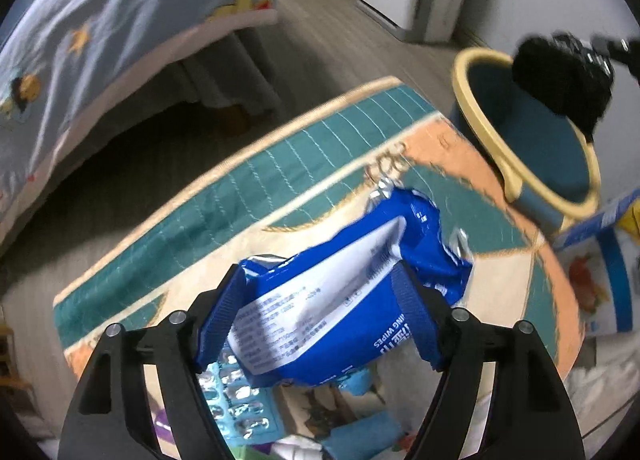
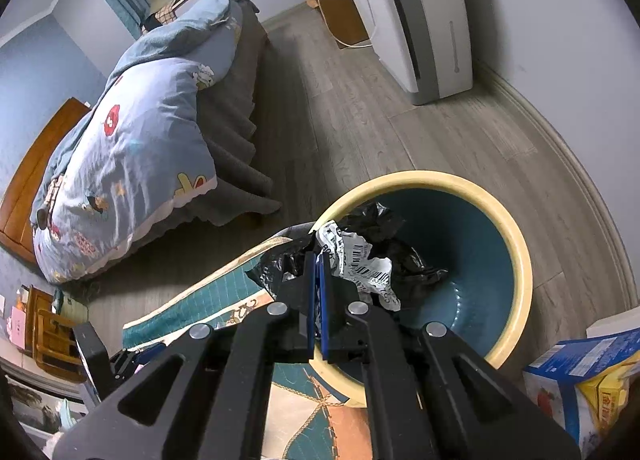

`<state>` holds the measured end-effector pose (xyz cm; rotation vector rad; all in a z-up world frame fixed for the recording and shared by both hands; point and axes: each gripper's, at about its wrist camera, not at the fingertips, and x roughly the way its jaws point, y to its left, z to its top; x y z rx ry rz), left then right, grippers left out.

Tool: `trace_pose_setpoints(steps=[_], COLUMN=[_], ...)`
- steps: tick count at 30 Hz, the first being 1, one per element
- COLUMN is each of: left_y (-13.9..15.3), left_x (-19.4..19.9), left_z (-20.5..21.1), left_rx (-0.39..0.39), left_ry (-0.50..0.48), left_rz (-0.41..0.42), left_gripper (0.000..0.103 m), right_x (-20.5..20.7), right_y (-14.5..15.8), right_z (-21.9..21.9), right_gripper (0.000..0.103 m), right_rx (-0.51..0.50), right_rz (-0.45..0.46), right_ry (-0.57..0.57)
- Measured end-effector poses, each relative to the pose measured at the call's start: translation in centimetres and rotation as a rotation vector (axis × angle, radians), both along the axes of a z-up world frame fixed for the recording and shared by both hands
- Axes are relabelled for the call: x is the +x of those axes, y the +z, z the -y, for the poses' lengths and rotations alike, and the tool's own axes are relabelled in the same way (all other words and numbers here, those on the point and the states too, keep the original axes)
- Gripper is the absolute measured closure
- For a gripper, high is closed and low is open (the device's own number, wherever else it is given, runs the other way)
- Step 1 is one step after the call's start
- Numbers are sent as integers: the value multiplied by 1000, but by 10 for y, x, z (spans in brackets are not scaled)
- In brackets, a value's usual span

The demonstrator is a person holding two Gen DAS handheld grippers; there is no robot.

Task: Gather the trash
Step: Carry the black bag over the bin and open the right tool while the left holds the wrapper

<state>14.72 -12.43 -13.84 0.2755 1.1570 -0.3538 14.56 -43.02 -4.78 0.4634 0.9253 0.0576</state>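
Trash is being gathered off a quilted mat [image 1: 304, 163] on the floor, with the bin [image 2: 516, 244] standing at the mat's edge so that each piece has only a short way to travel.

In the left wrist view the left tool [image 1: 320, 292] has its jaws spread fairly wide around a blue wipes packet [image 1: 340, 284] at lower centre. The packet lies between the blue pads, and whether they press on it I cannot tell; the gap looks set to take the packet across its width. Below the packet a foil blister sheet [image 1: 236, 400] and other scraps lie among the clutter, so more seems left to collect.

In the right wrist view the right tool [image 2: 318, 280] is closed tight on a crumpled black bag [image 2: 280, 268] with a white barcode label [image 2: 360, 264] stuck to it. It hangs at the bin's near rim, partly over the blue inside, which I judge to be the place for dropping it. The same black bundle shows at upper right of the left view, over the bin.

A bed [image 2: 132, 163] fills the left side, and a printed carton [image 2: 580, 376] sits at lower right.
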Motion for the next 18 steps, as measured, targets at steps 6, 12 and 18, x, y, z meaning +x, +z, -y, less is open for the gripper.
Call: trace_pose_setpoints(steps=[6,12,18], left_y=[2,40,87], left_x=[-4,1,10], left_z=[2,1,57], left_rx=[8,-58,-189], left_ry=[-42,1,-49], left_rz=[-9,71,127], left_gripper=[80,92,92], right_x=[3,4,4], right_y=[-1,0,-6], right_z=[1,4,21], right_gripper=[102,102,102], right_rx=[-2,-7,-2], right_rz=[-4,-2,-11], right_ry=[0,-16,-75])
